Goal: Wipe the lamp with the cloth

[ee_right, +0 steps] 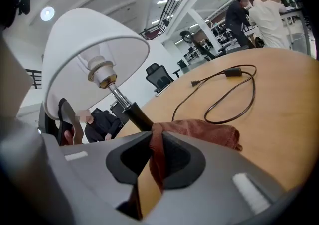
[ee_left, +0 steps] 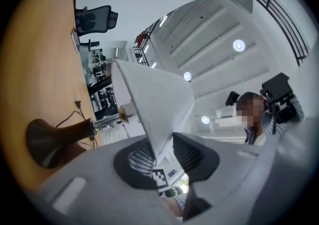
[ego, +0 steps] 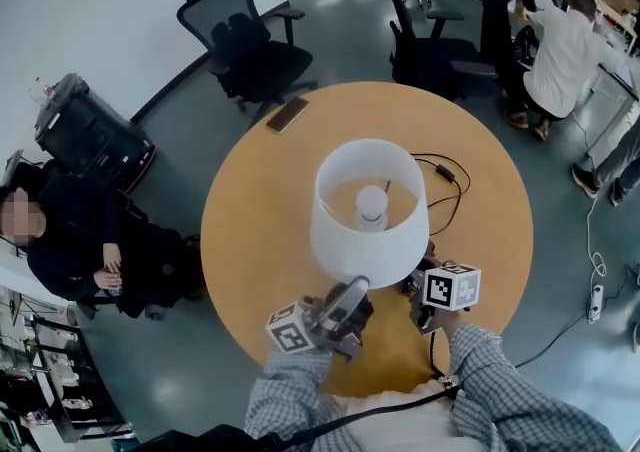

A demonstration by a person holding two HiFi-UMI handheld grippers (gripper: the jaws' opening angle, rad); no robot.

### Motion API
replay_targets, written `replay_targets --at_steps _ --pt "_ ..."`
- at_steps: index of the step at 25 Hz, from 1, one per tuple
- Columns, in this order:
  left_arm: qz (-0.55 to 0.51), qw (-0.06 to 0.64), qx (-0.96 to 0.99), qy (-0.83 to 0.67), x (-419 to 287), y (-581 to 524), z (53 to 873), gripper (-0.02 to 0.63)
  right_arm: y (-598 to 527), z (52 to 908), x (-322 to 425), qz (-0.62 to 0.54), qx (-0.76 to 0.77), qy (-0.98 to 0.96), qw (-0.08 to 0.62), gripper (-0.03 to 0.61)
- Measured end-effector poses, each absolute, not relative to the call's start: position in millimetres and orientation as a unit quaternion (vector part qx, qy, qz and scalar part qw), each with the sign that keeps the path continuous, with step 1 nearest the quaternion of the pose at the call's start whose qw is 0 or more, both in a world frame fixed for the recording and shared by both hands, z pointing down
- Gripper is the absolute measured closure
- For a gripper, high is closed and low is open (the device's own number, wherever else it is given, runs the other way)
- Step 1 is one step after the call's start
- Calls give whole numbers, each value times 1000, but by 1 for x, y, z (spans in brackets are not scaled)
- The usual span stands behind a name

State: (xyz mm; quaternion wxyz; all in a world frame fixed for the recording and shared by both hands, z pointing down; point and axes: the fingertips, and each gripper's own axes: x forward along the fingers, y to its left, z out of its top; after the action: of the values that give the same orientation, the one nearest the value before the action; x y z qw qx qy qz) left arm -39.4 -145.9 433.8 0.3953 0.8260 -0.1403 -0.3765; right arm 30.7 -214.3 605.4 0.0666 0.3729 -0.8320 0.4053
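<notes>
Cloth (ee_right: pixel 202 133) between jaws of right gripper (ee_right: pixel 155 142)

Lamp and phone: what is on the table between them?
Nothing. In the head view, only bare wooden table shows between the lamp and the phone.

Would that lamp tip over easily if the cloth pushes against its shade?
Probably top-heavy: the wide lampshade sits on a thin stem above a small base. The left gripper pinching the rim likely steadies it.
</notes>
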Motion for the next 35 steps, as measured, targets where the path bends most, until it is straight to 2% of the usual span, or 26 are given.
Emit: replay_targets --at_steps 15,21,26,32,35 --pt "-373 392 829 -141 -46 -140 441 508 -181 554 87 334 416 -844 53 523" --pt "-369 391 830 -145 -47 -142 442 508 -160 548 107 249 422 -859 147 523" --pt "-359 394 831 -157 -42 -141 444 499 -142 596 96 264 406 -847 217 523" --pt "-323 397 842 -171 -41 -135 445 469 -135 633 65 311 383 -841 225 517" --pt "-312 397 845 -176 -45 -131 446 450 -136 635 59 320 380 -840 219 490"
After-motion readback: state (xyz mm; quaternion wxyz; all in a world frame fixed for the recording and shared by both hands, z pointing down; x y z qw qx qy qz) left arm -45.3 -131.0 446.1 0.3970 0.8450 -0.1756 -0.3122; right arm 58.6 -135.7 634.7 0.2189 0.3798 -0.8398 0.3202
